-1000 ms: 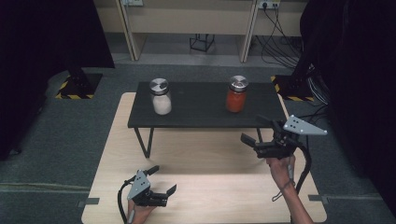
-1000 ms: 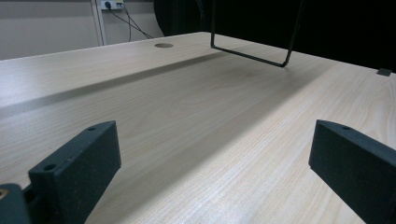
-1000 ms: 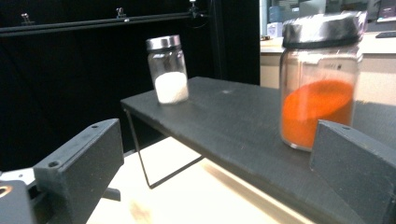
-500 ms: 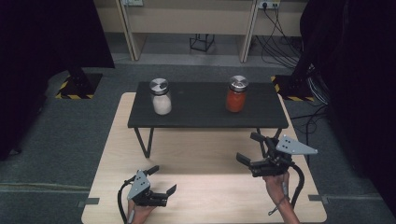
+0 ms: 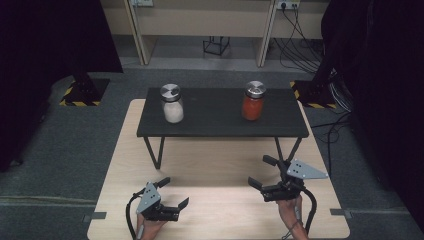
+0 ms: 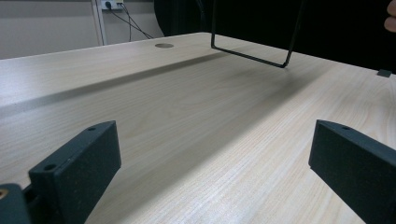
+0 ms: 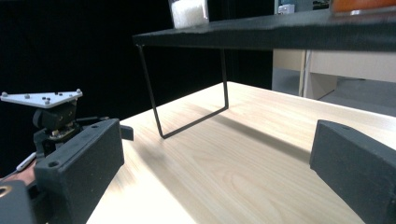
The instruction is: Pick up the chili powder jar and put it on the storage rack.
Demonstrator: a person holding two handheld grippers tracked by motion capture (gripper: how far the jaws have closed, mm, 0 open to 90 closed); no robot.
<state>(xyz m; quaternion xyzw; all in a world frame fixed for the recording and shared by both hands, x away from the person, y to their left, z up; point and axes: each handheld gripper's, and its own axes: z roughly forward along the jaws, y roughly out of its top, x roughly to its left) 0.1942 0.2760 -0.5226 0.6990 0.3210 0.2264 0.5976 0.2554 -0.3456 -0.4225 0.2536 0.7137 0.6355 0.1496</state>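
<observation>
two tools (image 5: 169, 194) (image 5: 265, 173) spread and empty; white-filled jar (image 5: 172, 103), red-filled jar (image 5: 253, 100), both metal-lidded

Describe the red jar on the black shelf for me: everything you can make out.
The red jar is a clear, glass-looking jar filled nearly to the neck with an orange-red content, closed by a round silver lid. It stands upright on the right part of the black shelf, well apart from the white jar at the left. Nothing touches it but the shelf. In the right gripper view just its orange bottom shows above the shelf edge.
</observation>
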